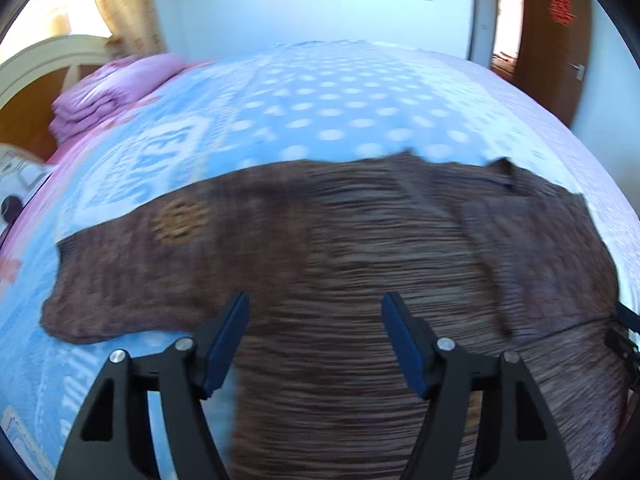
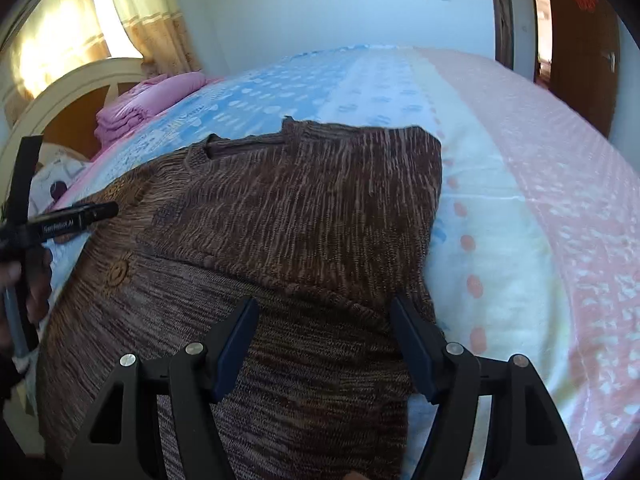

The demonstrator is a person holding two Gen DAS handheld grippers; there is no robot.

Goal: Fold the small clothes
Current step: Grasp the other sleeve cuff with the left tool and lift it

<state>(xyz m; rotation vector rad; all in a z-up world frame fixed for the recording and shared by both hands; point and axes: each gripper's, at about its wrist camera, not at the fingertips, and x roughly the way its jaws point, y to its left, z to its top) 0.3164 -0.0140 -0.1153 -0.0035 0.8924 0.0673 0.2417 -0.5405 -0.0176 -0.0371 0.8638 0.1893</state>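
Observation:
A brown knitted sweater (image 1: 360, 240) lies spread on the bed, one sleeve reaching left in the left wrist view, with an orange knitted patch (image 1: 180, 220). My left gripper (image 1: 316, 320) is open and empty, just above the sweater's body. In the right wrist view the sweater (image 2: 300, 208) has its right sleeve folded over the body, neck opening (image 2: 244, 146) at the far side. My right gripper (image 2: 324, 324) is open and empty above the sweater's near right part. The left gripper also shows at the left edge of the right wrist view (image 2: 80, 216).
The bed has a blue, white and pink dotted sheet (image 2: 500, 200). A folded pink quilt (image 1: 108, 92) lies by the cream headboard (image 2: 80, 84). A brown door (image 1: 556, 40) stands at the back right, curtains at the back left.

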